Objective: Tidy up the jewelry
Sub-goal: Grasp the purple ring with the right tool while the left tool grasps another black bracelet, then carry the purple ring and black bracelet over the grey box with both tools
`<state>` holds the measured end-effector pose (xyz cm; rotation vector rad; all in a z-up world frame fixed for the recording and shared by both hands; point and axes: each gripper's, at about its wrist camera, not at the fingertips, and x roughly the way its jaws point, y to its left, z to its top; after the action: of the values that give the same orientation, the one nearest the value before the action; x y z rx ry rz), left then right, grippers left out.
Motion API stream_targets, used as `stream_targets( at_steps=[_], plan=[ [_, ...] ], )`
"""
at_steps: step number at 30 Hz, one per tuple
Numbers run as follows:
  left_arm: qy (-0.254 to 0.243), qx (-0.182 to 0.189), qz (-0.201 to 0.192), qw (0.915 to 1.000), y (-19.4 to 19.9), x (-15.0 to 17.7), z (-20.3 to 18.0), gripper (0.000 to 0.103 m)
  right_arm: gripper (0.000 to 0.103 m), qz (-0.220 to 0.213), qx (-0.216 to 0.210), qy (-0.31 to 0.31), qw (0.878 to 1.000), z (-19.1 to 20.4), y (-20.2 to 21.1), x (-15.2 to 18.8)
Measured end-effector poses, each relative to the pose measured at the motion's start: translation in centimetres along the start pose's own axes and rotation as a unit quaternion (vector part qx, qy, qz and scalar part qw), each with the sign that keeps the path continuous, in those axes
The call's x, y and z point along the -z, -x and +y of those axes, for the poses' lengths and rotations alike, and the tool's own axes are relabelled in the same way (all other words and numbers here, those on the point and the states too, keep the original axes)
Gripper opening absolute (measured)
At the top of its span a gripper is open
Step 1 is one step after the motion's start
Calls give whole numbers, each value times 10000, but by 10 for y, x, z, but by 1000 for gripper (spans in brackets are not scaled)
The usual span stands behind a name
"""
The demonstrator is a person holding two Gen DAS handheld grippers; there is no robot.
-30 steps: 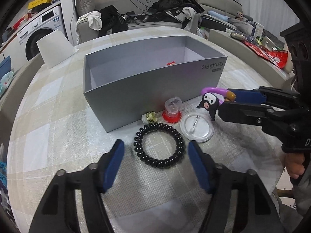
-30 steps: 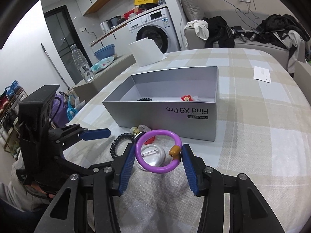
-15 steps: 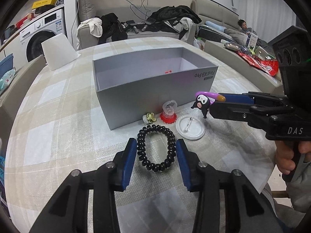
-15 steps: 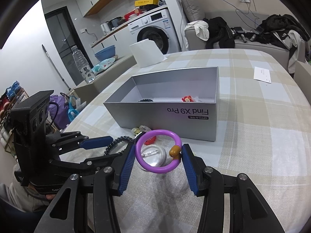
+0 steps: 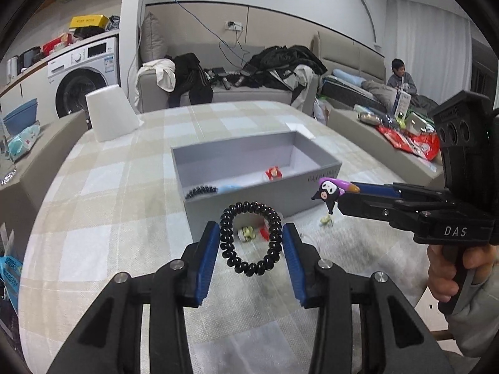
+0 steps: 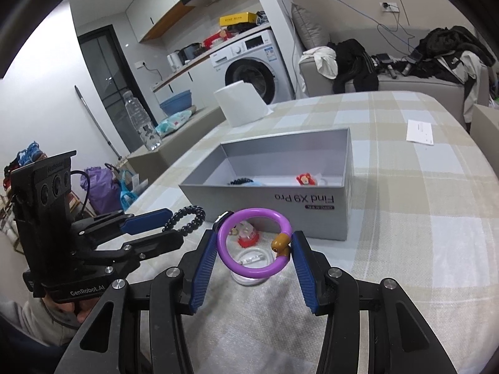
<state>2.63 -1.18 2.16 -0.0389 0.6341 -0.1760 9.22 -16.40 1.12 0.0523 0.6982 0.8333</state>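
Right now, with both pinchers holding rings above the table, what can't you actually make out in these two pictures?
- Black item in the grey box: near wall hides most of it, both views.
- Pale blue item beside it: only a sliver shows.
- Small yellow-green piece: left view, behind the black coil bracelet.
- Cartoon charm: right view, hidden behind the purple ring.
- White slip: print too small.
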Motion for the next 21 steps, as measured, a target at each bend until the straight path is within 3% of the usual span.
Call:
stream_targets(
  at_steps=[14,21],
  plan=[
    [174,-187,-598,9979,3,-59,8,36,48,-586,361,-201,9974,4,26,-61],
    [395,-236,-524,9976,-18,-55,21,36,48,-699,308,-396,9963,-7,14,-83]
  ],
)
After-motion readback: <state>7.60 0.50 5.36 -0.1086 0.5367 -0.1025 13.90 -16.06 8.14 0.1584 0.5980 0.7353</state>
